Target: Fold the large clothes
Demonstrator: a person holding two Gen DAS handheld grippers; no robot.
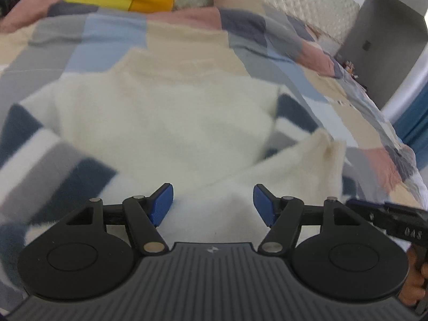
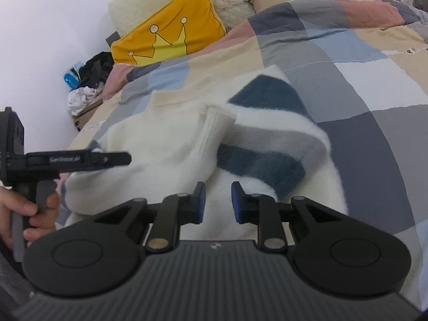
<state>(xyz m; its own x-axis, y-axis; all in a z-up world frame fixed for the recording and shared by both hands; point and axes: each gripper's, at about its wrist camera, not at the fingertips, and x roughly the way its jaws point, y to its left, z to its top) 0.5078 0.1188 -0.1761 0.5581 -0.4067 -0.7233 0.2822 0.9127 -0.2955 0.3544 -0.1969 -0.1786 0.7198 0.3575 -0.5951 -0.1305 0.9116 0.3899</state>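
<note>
The left gripper [image 1: 213, 204] has its two blue pads [image 1: 161, 204] spread wide, with nothing between them; it hangs over the white sweater [image 1: 165, 123]; the right gripper [image 2: 218, 202] has its pads [image 2: 236, 202] closer, with a small gap, and I cannot tell if they pinch the sweater under them; one sweater lies flat on the checked quilt [image 2: 361, 85], with a striped sleeve [image 2: 270, 144] folded across it; one yellow pillow [image 2: 171, 29] sits behind; two hands, one [image 2: 29, 211] on each handle.
</note>
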